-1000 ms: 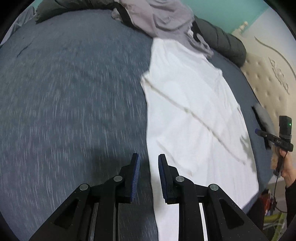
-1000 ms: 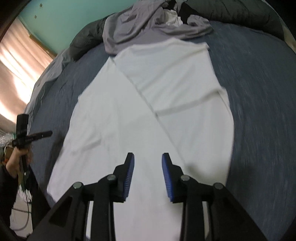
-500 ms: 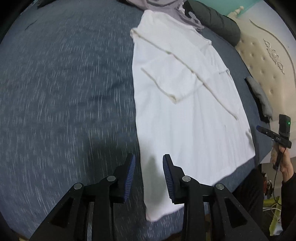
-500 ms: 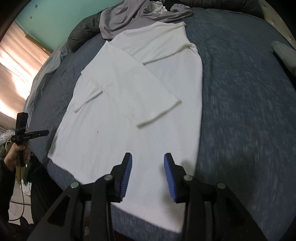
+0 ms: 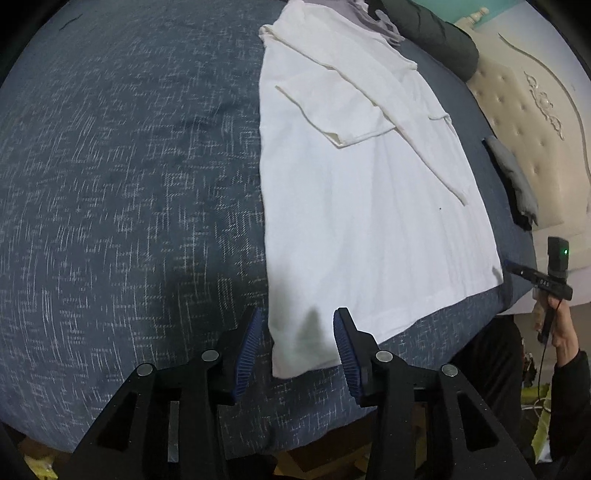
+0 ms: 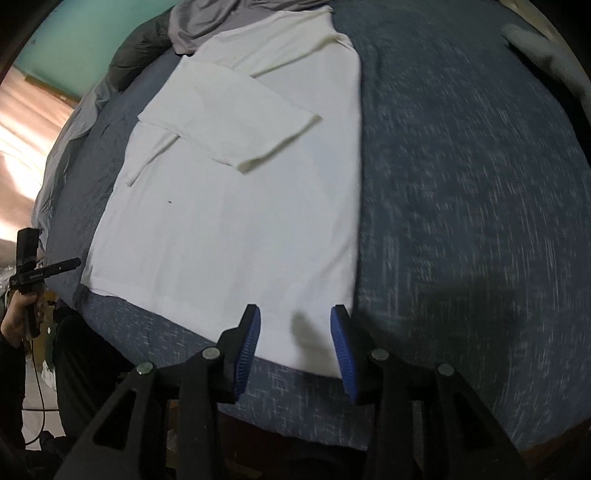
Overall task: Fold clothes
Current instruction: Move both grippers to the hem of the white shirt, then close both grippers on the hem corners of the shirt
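My left gripper is open, jaws wide apart w/ nothing in them. It hangs right over the near left corner of the white shirt, at the bottom hem. My right gripper is open too, empty, and hangs over the other near corner of the same hem.

The shirt lies flat on the blue bed, long way going away from me. Both sleeves are already tucked in across the chest, so it looks like a long strip now.

So I think the step in hand is the bottom hem: each gripper needs to drop a bit, pinch its corner, then lift both together & bring the hem up toward the collar. Both must go even or the fold gets crooked.

Farther back, a gray pile of clothes sits at the collar end, maybe touching it, can't tell. A small gray folded thing is off by the headboard.
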Demonstrator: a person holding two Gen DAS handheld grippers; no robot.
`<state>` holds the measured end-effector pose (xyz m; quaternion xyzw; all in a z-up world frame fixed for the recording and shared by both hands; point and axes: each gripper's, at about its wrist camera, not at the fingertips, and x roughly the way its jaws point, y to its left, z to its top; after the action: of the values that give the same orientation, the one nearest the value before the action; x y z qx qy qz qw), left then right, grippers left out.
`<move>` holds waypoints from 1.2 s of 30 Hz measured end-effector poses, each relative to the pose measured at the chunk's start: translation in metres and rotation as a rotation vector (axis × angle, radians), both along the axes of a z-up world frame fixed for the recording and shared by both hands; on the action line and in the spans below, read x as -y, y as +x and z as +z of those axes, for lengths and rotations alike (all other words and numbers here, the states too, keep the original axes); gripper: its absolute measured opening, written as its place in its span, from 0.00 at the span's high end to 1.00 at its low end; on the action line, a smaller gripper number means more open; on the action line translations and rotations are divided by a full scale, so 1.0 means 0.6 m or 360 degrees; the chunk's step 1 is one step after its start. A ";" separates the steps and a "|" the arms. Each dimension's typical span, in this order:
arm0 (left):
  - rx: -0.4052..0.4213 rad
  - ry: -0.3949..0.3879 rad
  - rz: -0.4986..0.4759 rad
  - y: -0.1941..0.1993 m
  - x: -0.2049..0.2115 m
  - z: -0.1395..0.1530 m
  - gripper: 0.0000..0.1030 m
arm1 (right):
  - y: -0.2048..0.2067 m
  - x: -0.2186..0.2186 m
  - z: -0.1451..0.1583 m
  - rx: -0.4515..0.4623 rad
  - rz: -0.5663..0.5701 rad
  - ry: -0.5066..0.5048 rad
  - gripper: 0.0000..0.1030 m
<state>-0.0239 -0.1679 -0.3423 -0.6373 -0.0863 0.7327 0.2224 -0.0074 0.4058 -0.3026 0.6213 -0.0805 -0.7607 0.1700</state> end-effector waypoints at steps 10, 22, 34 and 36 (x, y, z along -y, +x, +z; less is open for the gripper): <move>0.0061 0.0006 0.0024 0.009 -0.003 -0.030 0.54 | 0.009 -0.034 -0.022 0.0069 -0.0066 0.0024 0.61; 0.0080 0.0023 0.0032 0.019 -0.001 -0.045 0.54 | 0.005 -0.047 -0.041 0.0107 -0.0075 0.0011 0.61; 0.0053 0.0049 0.0030 0.028 0.004 -0.042 0.69 | 0.012 -0.066 -0.048 0.0110 -0.0073 0.0012 0.61; 0.0045 0.0060 0.0021 0.030 0.004 -0.038 0.71 | 0.014 -0.066 -0.048 0.0102 -0.0060 0.0010 0.61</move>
<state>-0.0056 -0.1704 -0.3654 -0.6427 -0.1074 0.7234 0.2283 0.0012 0.4451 -0.3315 0.6443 -0.0953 -0.7436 0.1510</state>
